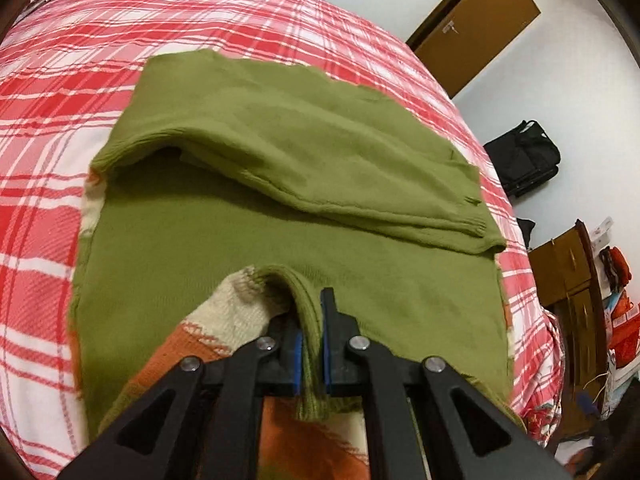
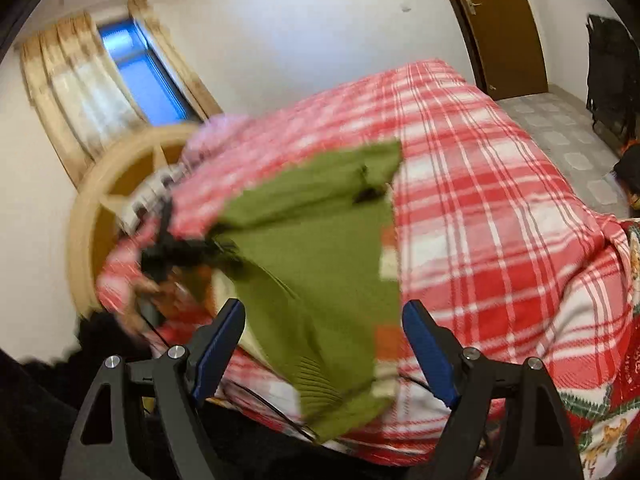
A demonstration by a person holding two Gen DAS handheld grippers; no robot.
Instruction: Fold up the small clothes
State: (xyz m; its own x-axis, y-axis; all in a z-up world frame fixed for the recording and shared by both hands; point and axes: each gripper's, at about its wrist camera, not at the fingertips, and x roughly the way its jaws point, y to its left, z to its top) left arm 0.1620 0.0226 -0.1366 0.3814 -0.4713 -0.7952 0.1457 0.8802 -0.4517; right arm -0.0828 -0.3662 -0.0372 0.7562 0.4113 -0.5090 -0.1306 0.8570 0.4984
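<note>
A green knitted sweater (image 1: pixel 280 152) with cream and orange patterned parts lies on the red plaid bedspread (image 1: pixel 60 128), one sleeve folded across its back. My left gripper (image 1: pixel 311 312) is shut on the sweater's ribbed green edge and holds it lifted over the body. In the right wrist view the sweater (image 2: pixel 320 248) lies blurred on the bed, its hem hanging near the bed edge. My right gripper (image 2: pixel 324 320) is open and empty, its blue pads either side of the sweater's lower part, above it. The left gripper (image 2: pixel 168 240) shows as a dark blur at the sweater's far edge.
The bed (image 2: pixel 500 200) fills most of both views. A wooden headboard (image 2: pixel 92 208) and a curtained window (image 2: pixel 132 68) are at the left, a brown door (image 2: pixel 500 20) and a black bag (image 1: pixel 524 156) by the wall. A wooden cabinet (image 1: pixel 568 264) stands at the right.
</note>
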